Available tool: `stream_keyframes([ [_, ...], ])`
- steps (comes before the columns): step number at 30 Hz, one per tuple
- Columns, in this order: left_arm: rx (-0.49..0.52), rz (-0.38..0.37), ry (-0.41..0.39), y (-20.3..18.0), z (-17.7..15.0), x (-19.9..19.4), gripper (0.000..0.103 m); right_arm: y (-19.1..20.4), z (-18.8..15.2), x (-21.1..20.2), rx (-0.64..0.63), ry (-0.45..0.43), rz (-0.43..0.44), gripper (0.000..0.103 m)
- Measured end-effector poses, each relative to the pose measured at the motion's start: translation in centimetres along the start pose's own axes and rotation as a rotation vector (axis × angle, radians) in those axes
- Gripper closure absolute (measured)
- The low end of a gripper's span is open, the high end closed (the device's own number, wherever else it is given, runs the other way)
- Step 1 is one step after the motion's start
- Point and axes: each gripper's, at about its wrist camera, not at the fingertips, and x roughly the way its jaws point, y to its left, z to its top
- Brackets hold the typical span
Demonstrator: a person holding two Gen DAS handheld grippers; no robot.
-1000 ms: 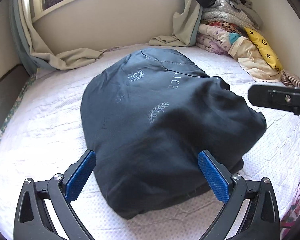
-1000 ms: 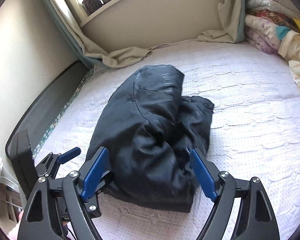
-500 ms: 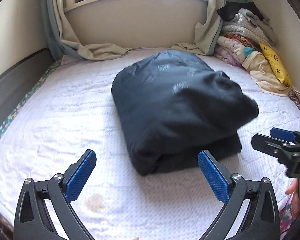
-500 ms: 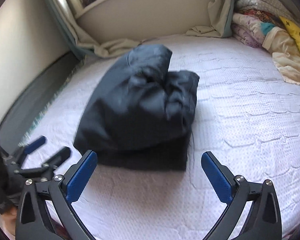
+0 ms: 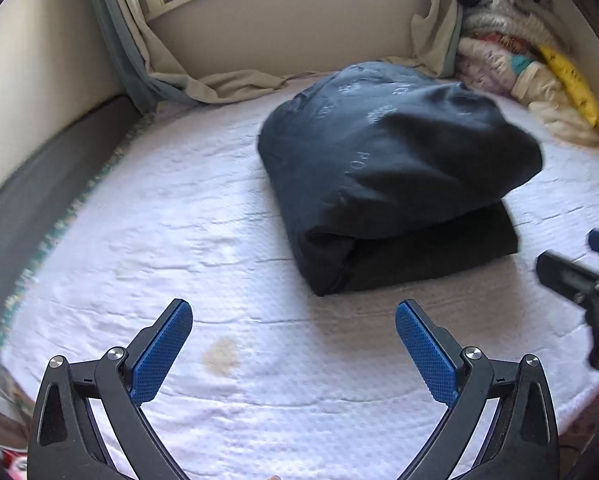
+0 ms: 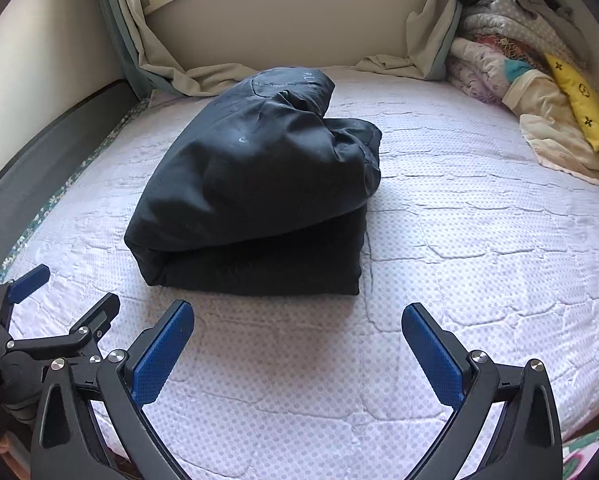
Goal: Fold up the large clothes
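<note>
A dark navy garment (image 5: 387,168) with pale printed letters lies folded into a thick bundle (image 6: 255,188) on the white quilted mattress (image 5: 179,240). My left gripper (image 5: 293,320) hangs open over bare mattress, short of the bundle's near edge, nothing between its blue pads. My right gripper (image 6: 297,320) is open too, just in front of the bundle and apart from it. The right gripper (image 5: 583,268) shows at the right edge of the left wrist view, and the left gripper (image 6: 59,304) at the lower left of the right wrist view.
A heap of mixed clothes and a yellow pillow (image 6: 579,100) fills the far right corner. Beige curtains (image 5: 219,80) drape onto the mattress under the window sill. A dark bed frame (image 6: 39,152) runs along the left wall. A brownish stain (image 5: 221,356) marks the sheet near me.
Both grippers have drawn back from the navy bundle, which now lies free ahead of them. The right gripper's jaws have widened. The bundle's top fold has settled down.
</note>
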Motion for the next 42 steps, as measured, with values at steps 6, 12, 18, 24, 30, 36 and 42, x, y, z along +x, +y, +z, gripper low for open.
stream_keyframes([
  [6,-0.122,-0.125,-0.025,1.9,-0.4,-0.7,0.0,0.2,-0.6,-0.5,-0.017,-0.018,-0.035,0.0],
  [12,-0.155,-0.141,-0.056,2.1,-0.4,-0.8,0.0,-0.1,-0.7,-0.3,-0.006,-0.022,-0.042,0.0],
  [18,-0.147,-0.135,-0.061,1.5,-0.3,-0.4,0.0,0.1,-0.5,0.2,-0.014,-0.019,-0.053,0.0],
  [24,-0.167,-0.142,-0.057,1.7,-0.3,-0.2,0.0,0.5,-0.4,0.3,-0.025,-0.023,-0.051,0.0],
  [30,-0.164,-0.132,-0.066,1.5,-0.3,-0.4,0.0,0.6,-0.5,0.8,-0.026,-0.005,-0.039,0.0],
  [36,-0.159,-0.131,-0.073,1.5,-0.2,-0.6,0.0,1.0,-0.7,0.7,-0.035,-0.011,-0.039,0.0],
  [42,-0.16,-0.129,-0.073,1.6,-0.2,-0.7,0.0,0.9,-0.7,0.7,-0.029,-0.007,-0.033,0.0],
])
